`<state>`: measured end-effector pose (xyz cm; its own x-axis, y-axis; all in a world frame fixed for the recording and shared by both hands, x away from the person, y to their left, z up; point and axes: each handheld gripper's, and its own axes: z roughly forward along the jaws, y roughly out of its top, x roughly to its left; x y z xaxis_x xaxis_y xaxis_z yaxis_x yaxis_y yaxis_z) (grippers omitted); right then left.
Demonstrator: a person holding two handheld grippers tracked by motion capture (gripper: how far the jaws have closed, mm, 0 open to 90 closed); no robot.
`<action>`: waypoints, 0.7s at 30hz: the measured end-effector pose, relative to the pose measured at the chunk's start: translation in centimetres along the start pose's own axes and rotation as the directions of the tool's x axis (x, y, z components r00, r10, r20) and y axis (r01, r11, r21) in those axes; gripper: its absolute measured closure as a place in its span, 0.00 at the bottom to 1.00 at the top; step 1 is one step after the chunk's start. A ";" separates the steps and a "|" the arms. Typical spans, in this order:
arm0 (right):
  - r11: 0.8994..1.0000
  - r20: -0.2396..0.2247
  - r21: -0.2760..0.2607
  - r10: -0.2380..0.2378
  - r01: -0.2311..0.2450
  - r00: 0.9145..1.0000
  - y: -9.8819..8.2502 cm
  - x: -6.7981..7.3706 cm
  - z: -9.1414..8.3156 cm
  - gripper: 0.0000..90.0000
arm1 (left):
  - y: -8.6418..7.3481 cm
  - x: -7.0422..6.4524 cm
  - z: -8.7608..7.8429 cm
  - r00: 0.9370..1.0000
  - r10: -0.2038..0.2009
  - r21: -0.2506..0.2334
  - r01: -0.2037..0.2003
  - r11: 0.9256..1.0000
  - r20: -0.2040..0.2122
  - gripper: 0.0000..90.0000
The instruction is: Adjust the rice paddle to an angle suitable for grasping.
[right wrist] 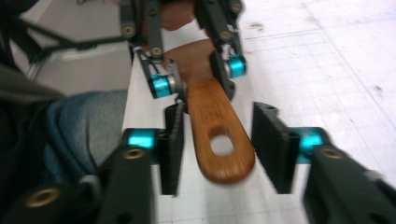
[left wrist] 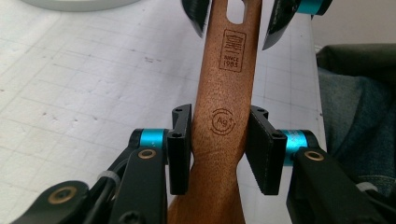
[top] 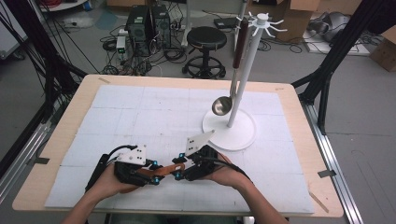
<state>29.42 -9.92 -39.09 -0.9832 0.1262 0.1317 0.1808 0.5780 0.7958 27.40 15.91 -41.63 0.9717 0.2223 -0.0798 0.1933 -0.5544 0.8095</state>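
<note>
A brown wooden utensil handle [top: 166, 170] with a hole at its end lies level between my two grippers, low over the white mat near the table's front edge. My left gripper [top: 154, 171] is shut on it. In the left gripper view both pads of the left gripper [left wrist: 219, 149] press the sides of the handle [left wrist: 224, 93] below a round stamp. My right gripper [top: 178, 165] faces it from the other end. In the right gripper view the jaws of the right gripper [right wrist: 222, 149] stand open around the holed tip of the handle [right wrist: 205, 112], with a gap on the right side.
A white hook stand [top: 243, 135] rises at the right middle of the mat, and a metal ladle [top: 223, 105] with a dark handle hangs from it. The gridded white mat [top: 140, 112] covers the wooden table. The person's knees sit just beyond the front edge.
</note>
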 end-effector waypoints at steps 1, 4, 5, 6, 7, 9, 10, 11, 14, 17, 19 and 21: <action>1.000 0.009 -0.012 0.014 -0.013 1.000 -0.2 -0.1 -0.2 0.54 | 0.0 0.0 0.0 1.000 -0.003 -0.009 0.003 1.000 -0.001 0.71; 0.997 0.007 -0.037 0.074 -0.074 0.997 -0.7 -0.2 -0.5 0.46 | 0.1 0.0 -0.2 1.000 -0.009 -0.019 0.009 1.000 -0.008 0.71; 0.996 0.007 -0.042 0.082 -0.082 0.997 -0.7 -0.3 -0.6 0.43 | 0.1 0.1 -0.2 1.000 -0.015 -0.031 0.014 0.999 -0.009 0.71; 0.994 0.016 -0.049 0.097 -0.096 0.995 -0.8 -0.2 -0.6 0.41 | 0.2 0.1 -0.4 1.000 -0.021 -0.037 0.020 0.999 -0.015 0.71; 0.993 0.016 -0.055 0.110 -0.109 0.994 -0.8 -0.2 -0.6 0.40 | 0.2 0.1 -0.4 0.999 -0.028 -0.047 0.028 0.998 -0.014 0.71; 0.990 0.020 -0.078 0.122 -0.120 0.992 -0.8 -0.1 -0.7 0.40 | 0.5 0.1 -0.7 0.999 -0.033 -0.069 0.032 0.997 -0.021 0.71; 0.988 0.022 -0.086 0.132 -0.130 0.991 -0.9 0.0 -0.6 0.41 | 0.7 0.1 -0.7 0.999 -0.039 -0.080 0.036 0.996 -0.025 0.71; 0.987 0.025 -0.089 0.139 -0.137 0.990 -1.0 0.0 -0.6 0.41 | 0.9 0.1 -0.8 0.999 -0.039 -0.088 0.037 0.995 -0.026 0.71; 0.982 0.029 -0.114 0.155 -0.150 0.988 -1.2 0.2 -0.5 0.46 | 1.5 0.1 -0.6 0.999 -0.034 -0.099 0.030 0.995 -0.038 0.72; 0.974 0.033 -0.156 0.169 -0.162 0.985 -1.1 0.2 -0.7 0.51 | 2.0 0.0 -0.4 0.998 -0.036 -0.106 0.031 0.994 -0.046 0.72; 0.965 0.025 -0.198 0.178 -0.170 0.984 -0.9 0.1 -1.0 0.54 | 2.4 0.0 -0.2 0.998 -0.033 -0.106 0.027 0.994 -0.053 0.72; 0.959 0.026 -0.221 0.186 -0.176 0.982 -0.8 0.1 -1.3 0.57 | 2.9 0.0 0.0 0.998 -0.031 -0.119 0.024 0.993 -0.056 0.72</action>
<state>29.16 -11.43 -38.90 -0.9315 0.2527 0.2617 0.3407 0.3541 0.8709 27.97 14.34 -39.30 0.9562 0.2840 -0.0716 0.1987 -0.4493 0.8710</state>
